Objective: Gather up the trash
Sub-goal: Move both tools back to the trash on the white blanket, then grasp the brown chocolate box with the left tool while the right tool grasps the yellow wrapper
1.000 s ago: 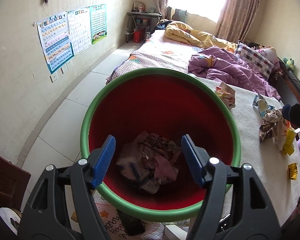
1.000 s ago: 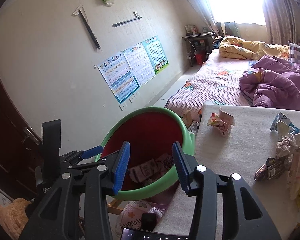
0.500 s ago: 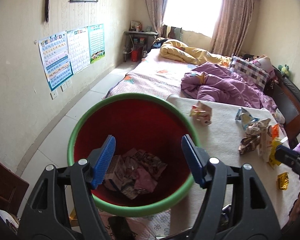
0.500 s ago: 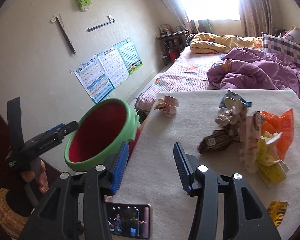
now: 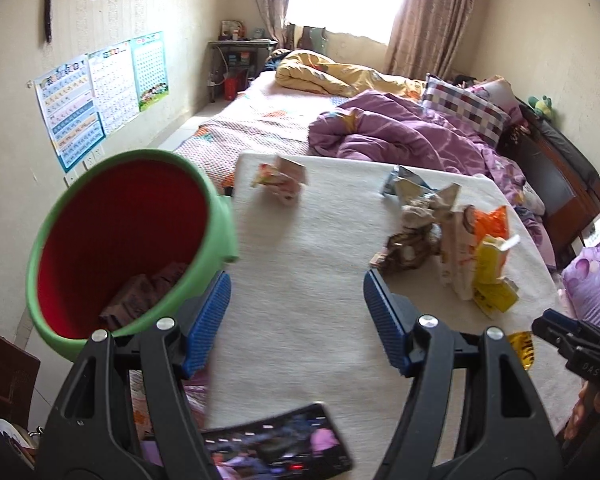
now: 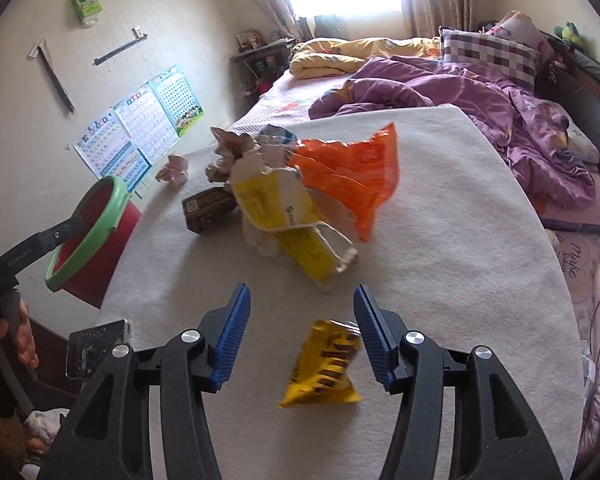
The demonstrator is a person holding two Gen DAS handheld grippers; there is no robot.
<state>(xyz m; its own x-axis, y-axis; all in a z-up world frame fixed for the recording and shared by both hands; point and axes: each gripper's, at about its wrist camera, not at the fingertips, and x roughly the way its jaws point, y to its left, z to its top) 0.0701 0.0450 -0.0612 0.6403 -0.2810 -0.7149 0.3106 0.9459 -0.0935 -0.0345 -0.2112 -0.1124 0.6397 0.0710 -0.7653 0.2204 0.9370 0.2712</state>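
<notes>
Right gripper (image 6: 300, 332), angled steeply down over the bench (image 6: 460, 240): jaws opening, unclenched, nothing pressed by the pads. A yellow wrapper (image 6: 324, 364) lies flat on the bench between and just below the blue fingertips (image 6: 232, 336), close to the right-hand one; contact cannot be told.

Beyond it, a heap of trash (image 6: 296, 200): a yellow-and-white carton, an orange bag (image 6: 348, 176) leaning over it, a brown box (image 6: 206, 208) to the left, crumpled paper behind.

Left gripper (image 5: 296, 320), also tilted down: jaws wide apart, empty, over bare bench (image 5: 300, 280). A hand (image 6: 20, 336) grips its handle at the left edge of the right wrist view. The bin (image 5: 116, 240), green-rimmed and red inside, sits at the bench's left edge with wrappers in its bottom. A phone (image 5: 276, 448), screen lit, lies at the near bench edge. A bed (image 5: 260, 120) with a purple quilt stands behind.
</notes>
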